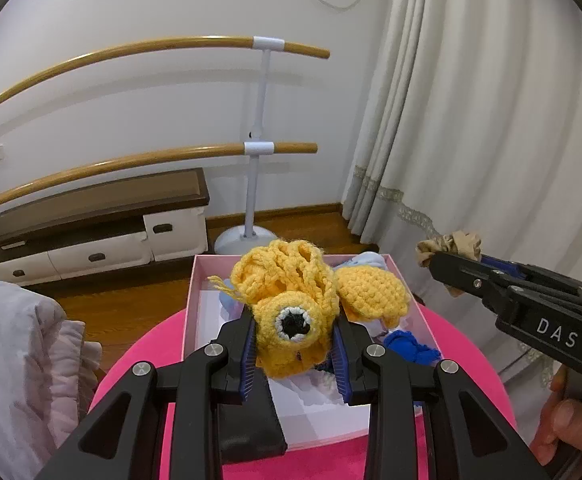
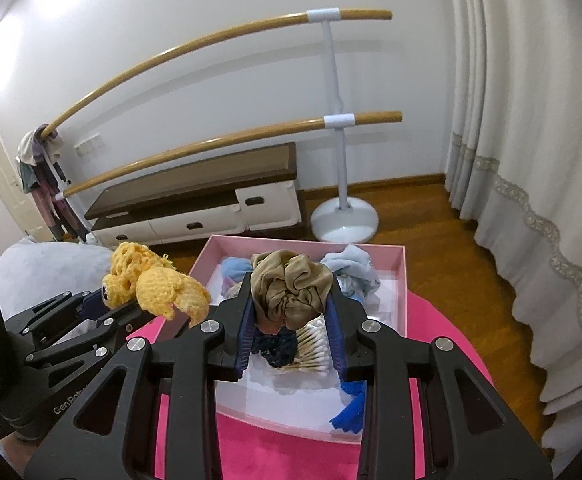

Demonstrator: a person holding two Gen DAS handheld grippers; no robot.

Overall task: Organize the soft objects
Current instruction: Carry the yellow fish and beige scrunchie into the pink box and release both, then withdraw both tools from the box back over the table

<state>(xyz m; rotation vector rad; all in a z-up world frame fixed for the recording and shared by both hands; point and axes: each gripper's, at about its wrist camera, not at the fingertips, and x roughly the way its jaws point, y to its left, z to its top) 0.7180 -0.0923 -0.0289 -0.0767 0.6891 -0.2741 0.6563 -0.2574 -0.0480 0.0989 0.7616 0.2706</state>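
My left gripper [image 1: 296,344] is shut on a yellow crocheted toy [image 1: 291,300] with one black-and-white eye, held above the pink box [image 1: 189,304]. It also shows in the right wrist view [image 2: 155,284] at the left. My right gripper [image 2: 291,320] is shut on a tan scrunchie [image 2: 291,284] above the same pink box [image 2: 405,276]; the scrunchie also shows in the left wrist view [image 1: 451,246] at the right. Inside the box lie a light blue cloth [image 2: 351,268], a dark blue scrunchie [image 2: 277,346], cotton swabs [image 2: 311,352] and a bright blue knitted piece [image 2: 349,412].
The box sits on a round pink table [image 2: 443,356]. A grey-white quilt [image 1: 19,360] lies to the left. Behind stand a low cabinet [image 2: 211,204], a ballet barre stand [image 2: 343,208] and white curtains [image 2: 531,160] on a wood floor.
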